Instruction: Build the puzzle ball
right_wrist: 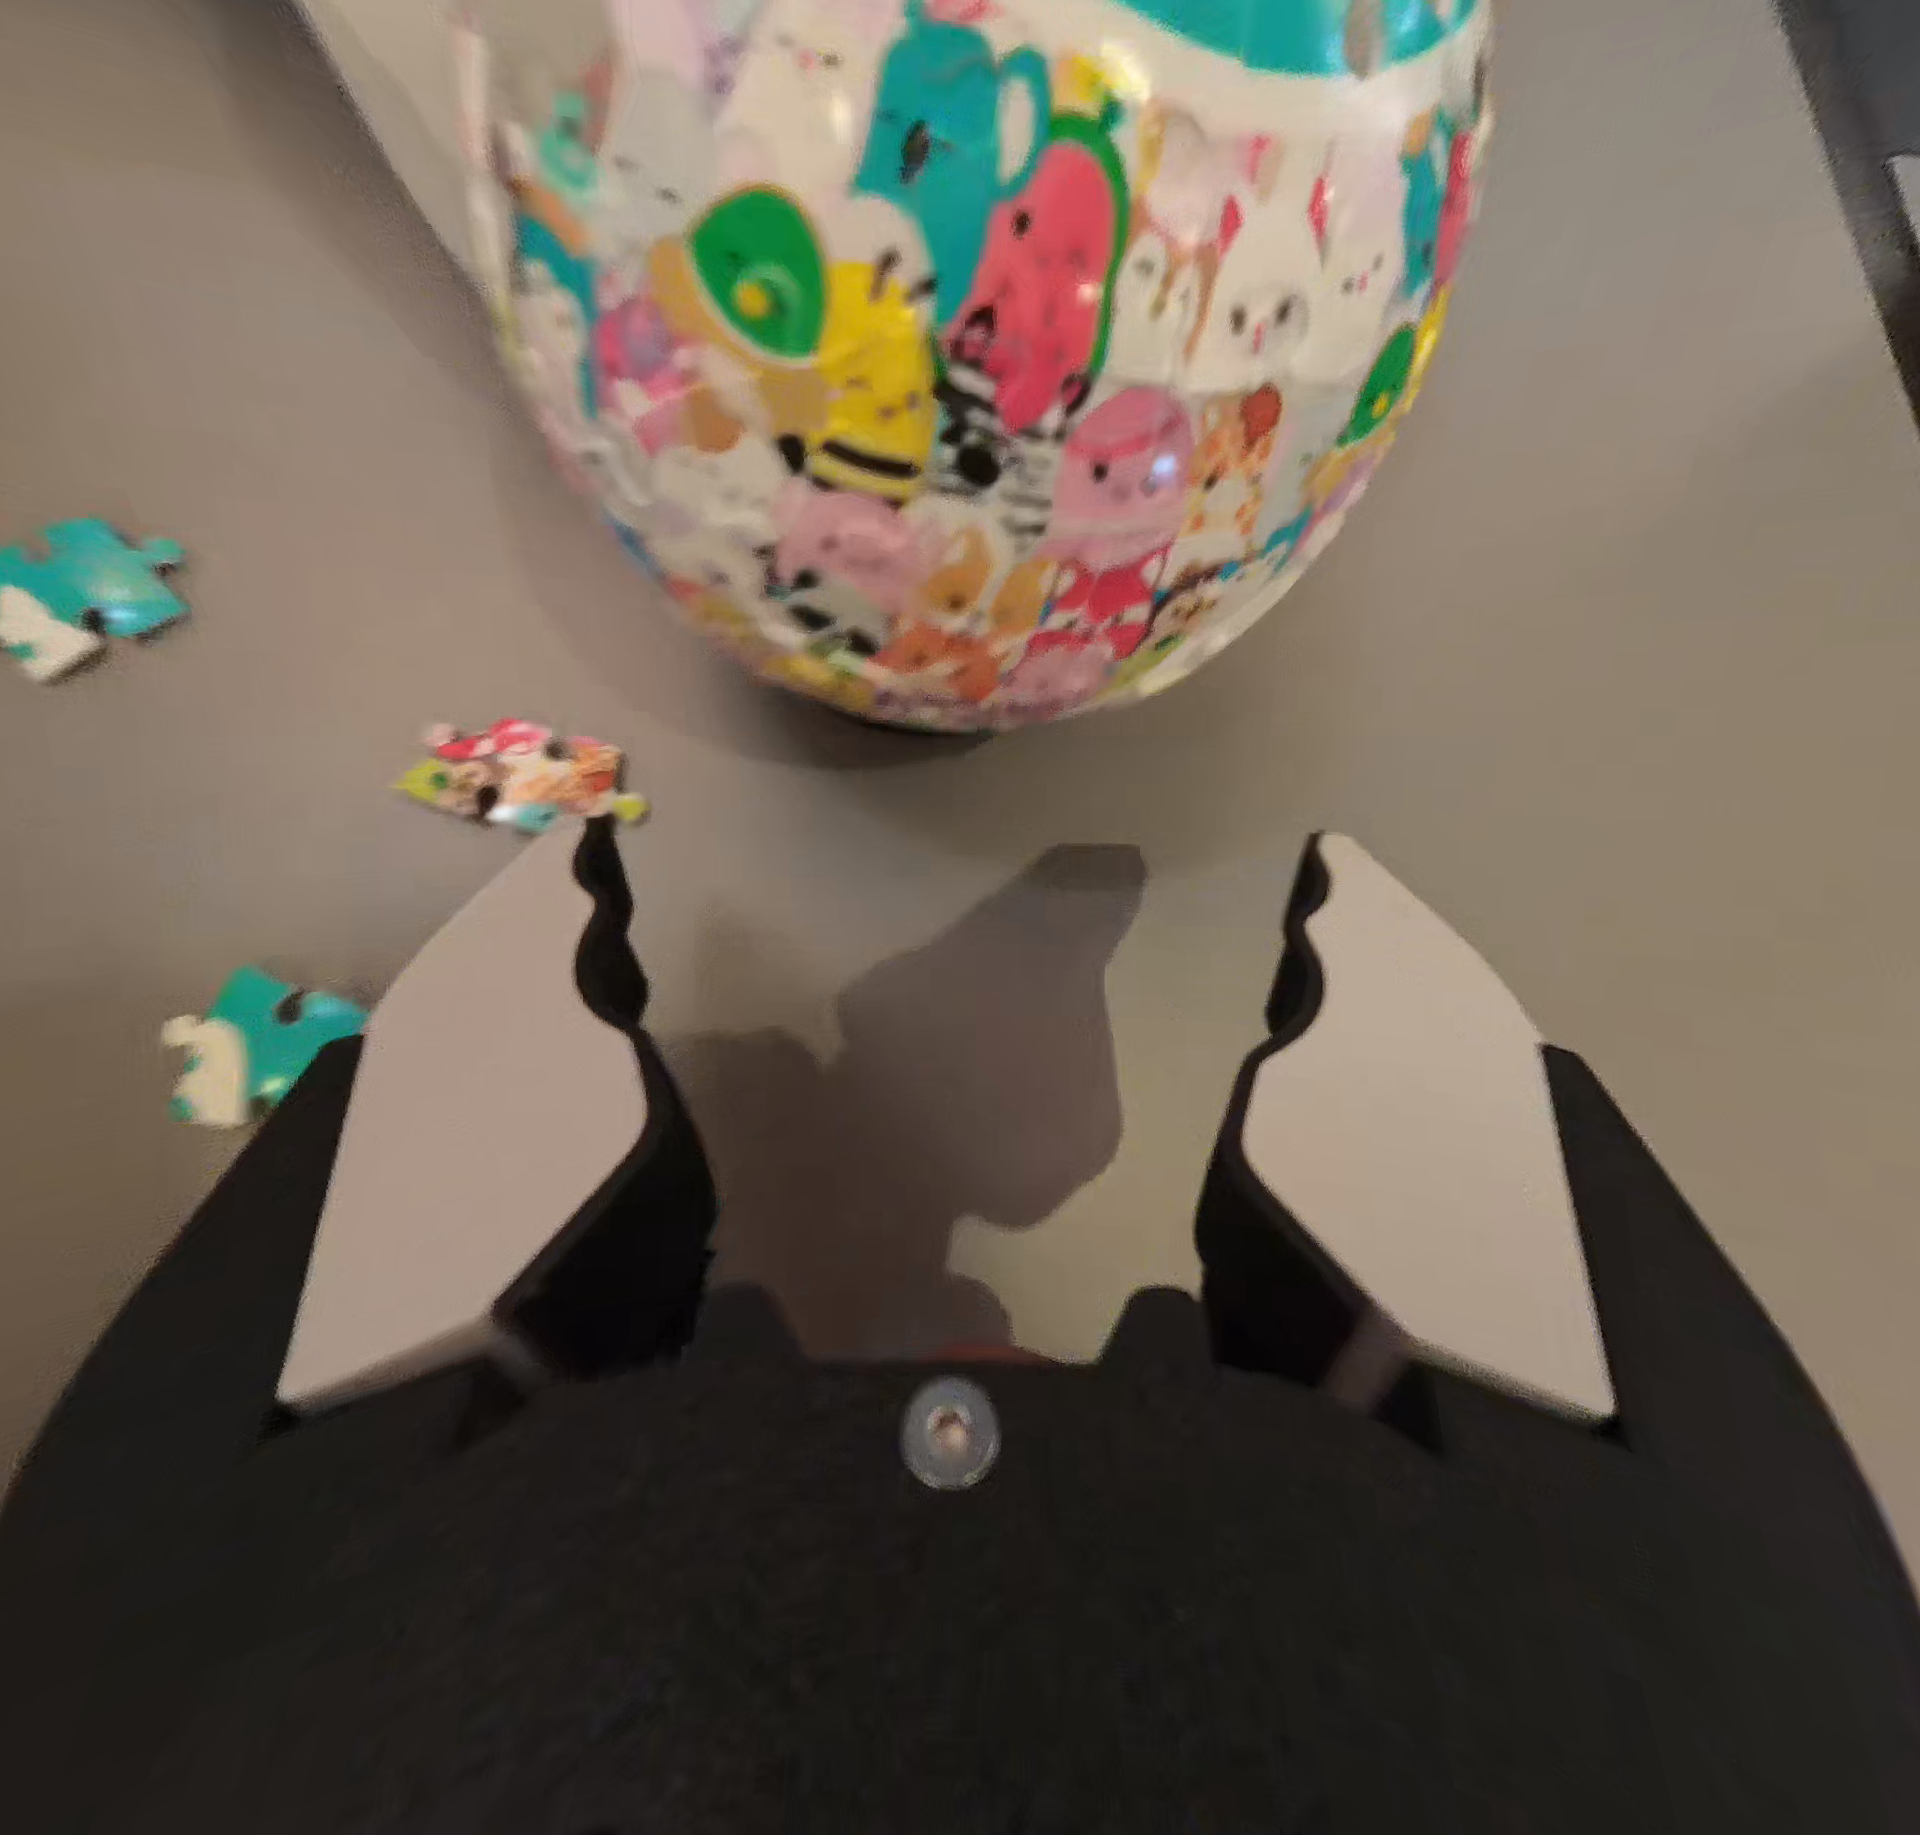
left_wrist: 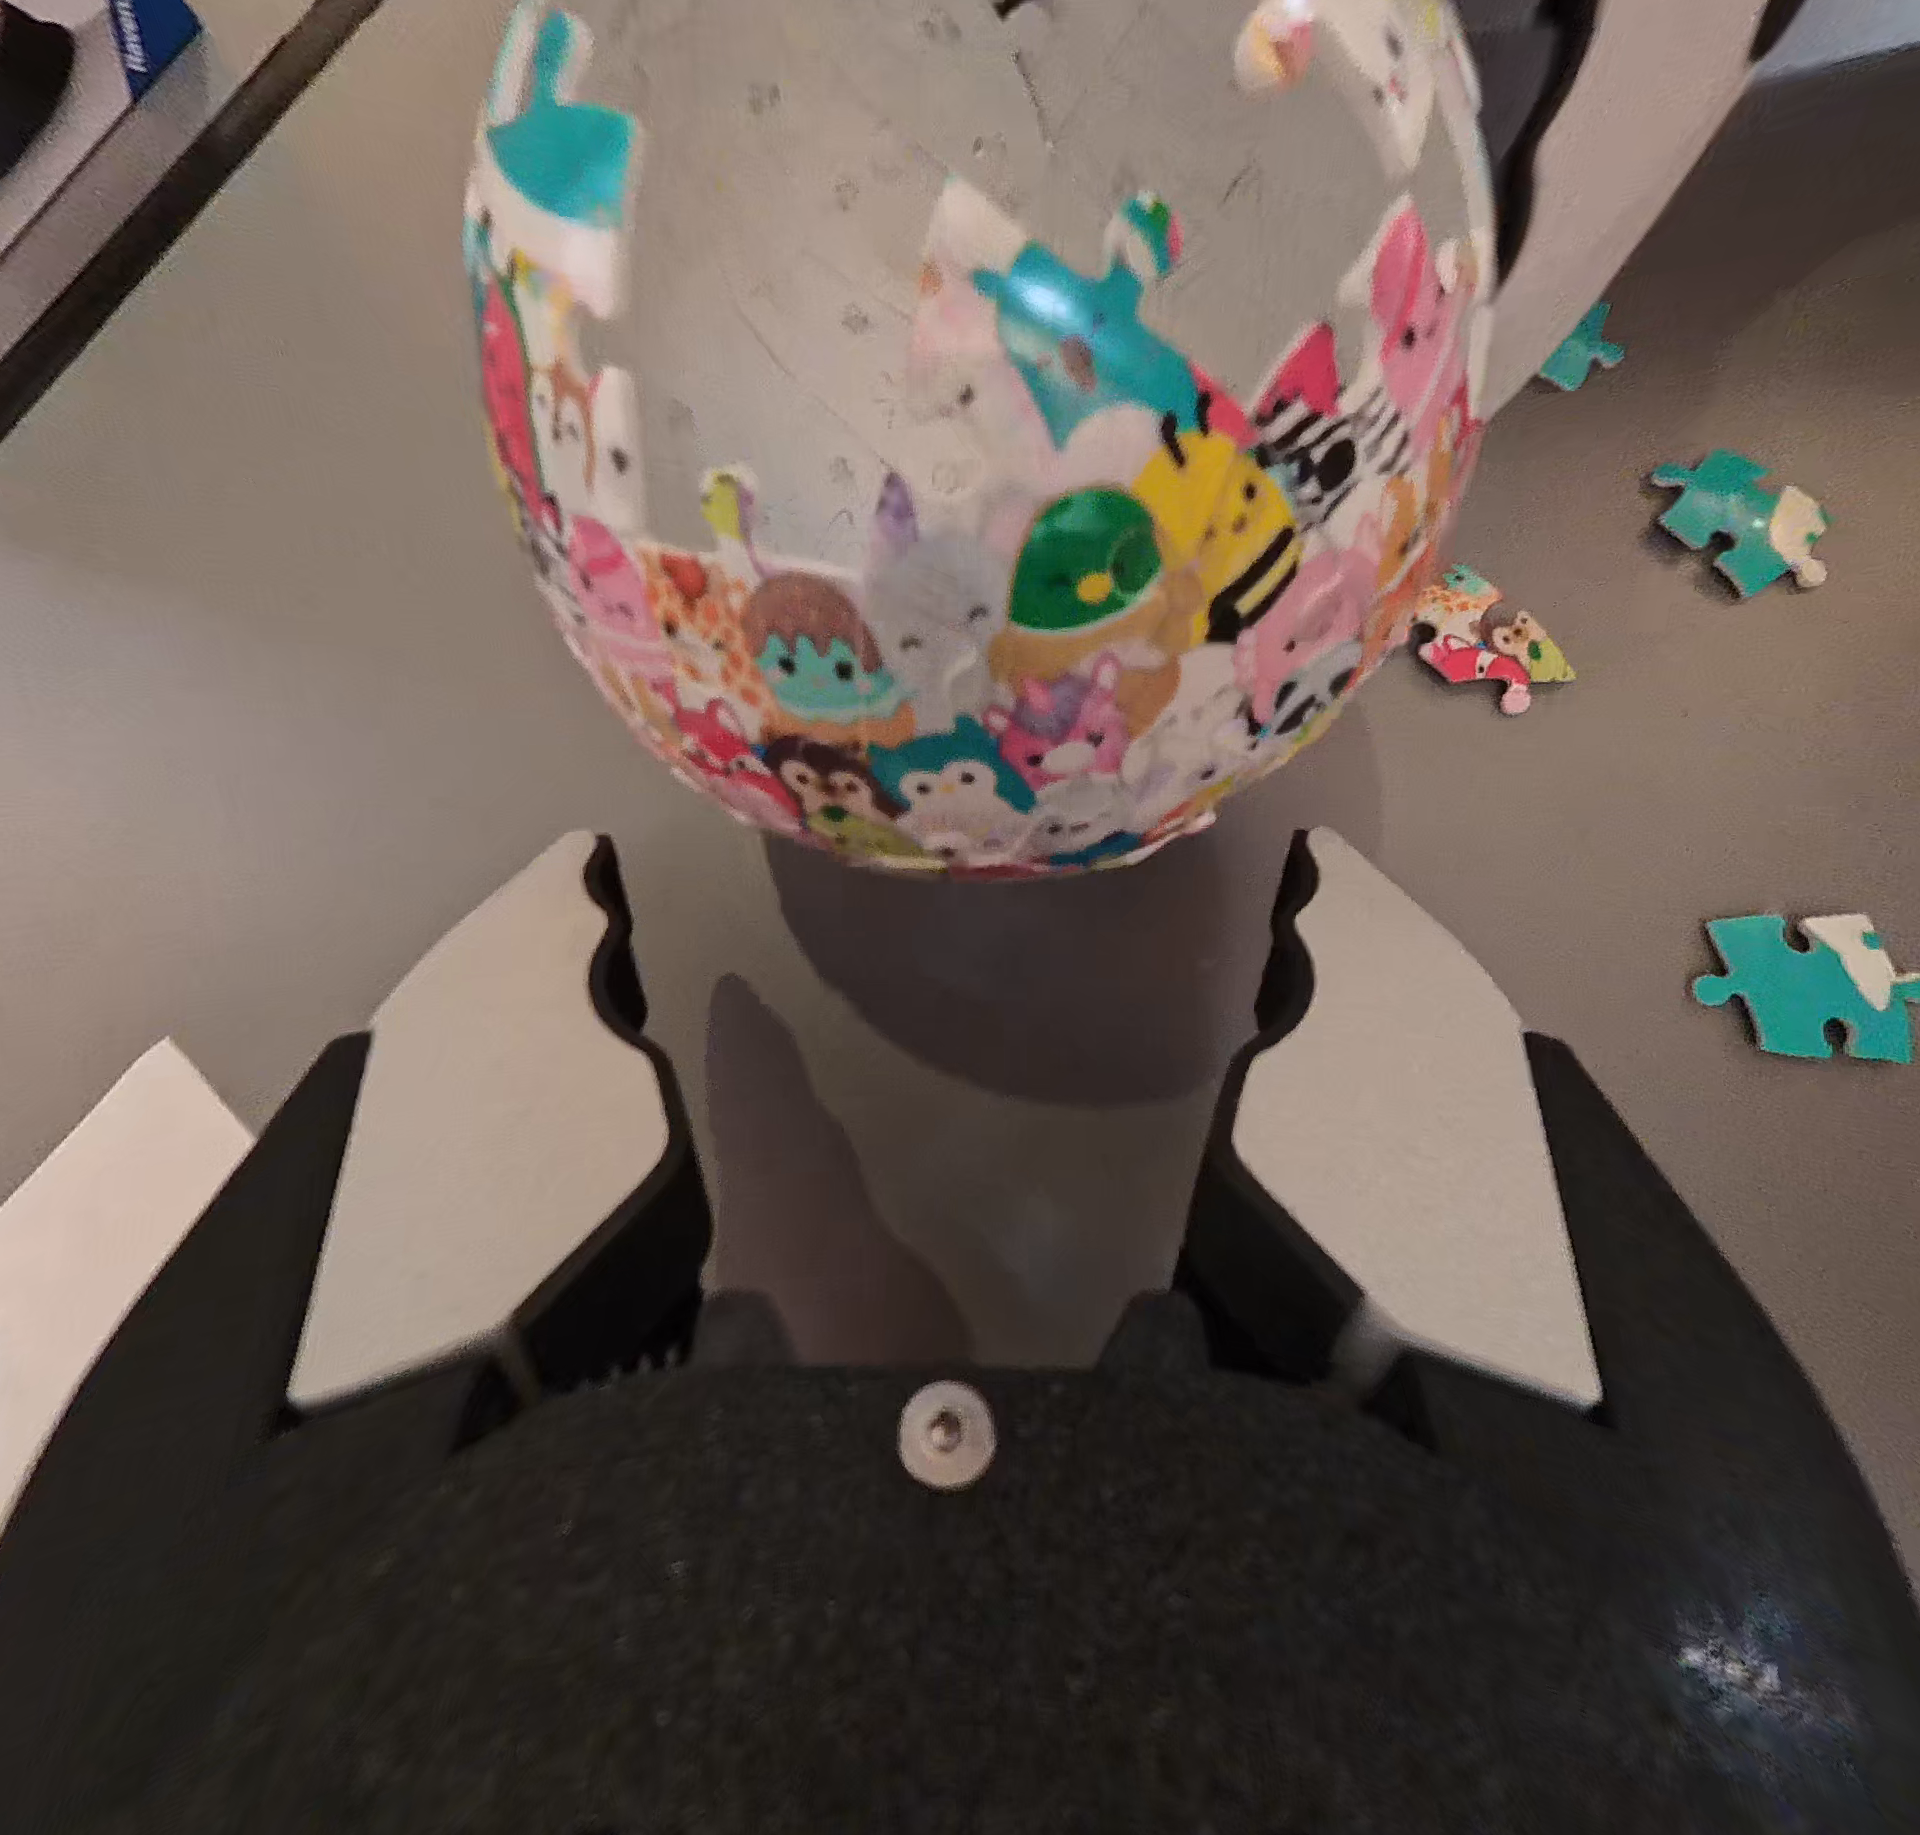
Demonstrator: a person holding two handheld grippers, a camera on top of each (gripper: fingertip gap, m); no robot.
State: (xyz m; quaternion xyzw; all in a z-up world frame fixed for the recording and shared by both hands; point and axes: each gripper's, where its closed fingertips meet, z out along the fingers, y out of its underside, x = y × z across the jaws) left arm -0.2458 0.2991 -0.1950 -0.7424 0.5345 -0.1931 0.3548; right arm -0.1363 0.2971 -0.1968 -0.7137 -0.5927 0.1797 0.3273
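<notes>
Standing on the grey bench (right_wrist: 312,351), the half-built puzzle ball (right_wrist: 977,362) lies at twelve o'clock from both empty, spread hand-held grippers, left (left_wrist: 951,855) and right (right_wrist: 951,850). Loose pieces (right_wrist: 525,777) lie nearer the right one, at ten o'clock.

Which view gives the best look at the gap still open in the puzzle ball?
The left wrist view: it looks into the puzzle ball through the wide unfilled opening, showing the grey inside and jagged piece edges. The right wrist view shows mostly the finished outer side, with only the rim of the opening at the top.
</notes>
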